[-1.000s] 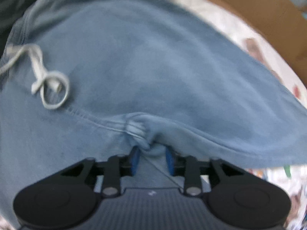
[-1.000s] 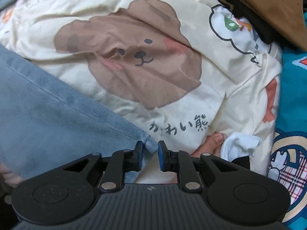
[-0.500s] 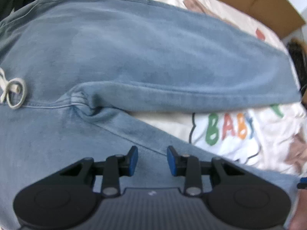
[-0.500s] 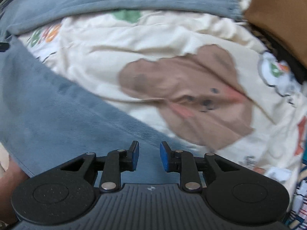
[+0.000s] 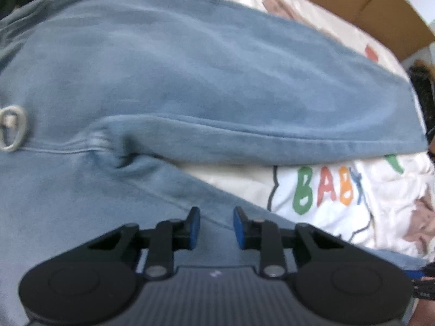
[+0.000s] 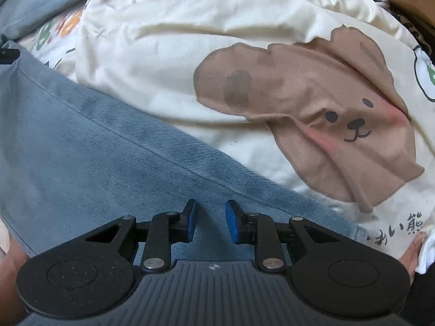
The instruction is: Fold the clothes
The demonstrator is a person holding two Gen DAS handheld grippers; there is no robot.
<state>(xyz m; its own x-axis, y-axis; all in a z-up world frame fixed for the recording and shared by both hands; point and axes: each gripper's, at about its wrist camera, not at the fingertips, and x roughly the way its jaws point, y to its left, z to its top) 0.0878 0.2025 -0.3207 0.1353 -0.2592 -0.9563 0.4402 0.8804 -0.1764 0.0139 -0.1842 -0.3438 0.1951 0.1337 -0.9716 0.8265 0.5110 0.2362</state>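
Light blue denim trousers (image 5: 190,68) lie spread on a cream printed bedsheet (image 5: 323,187), with a white drawstring (image 5: 12,127) at the far left. The two legs part at the crotch seam (image 5: 108,141). My left gripper (image 5: 216,217) hovers over the nearer leg. Its jaws are closing, with only flat denim under the gap and nothing pinched. In the right wrist view my right gripper (image 6: 209,212) stands open over the same nearer leg (image 6: 95,149), close to its hem, and holds nothing.
The bedsheet carries a brown bear print (image 6: 326,114). A cardboard box (image 5: 353,2) sits beyond the far leg. A person's bare skin and a white cloth (image 6: 416,247) show at the lower right of the right wrist view.
My left gripper has let go of the bunched crotch seam and shifted right along the nearer leg. My right gripper has released the hem corner and slid left over the denim.
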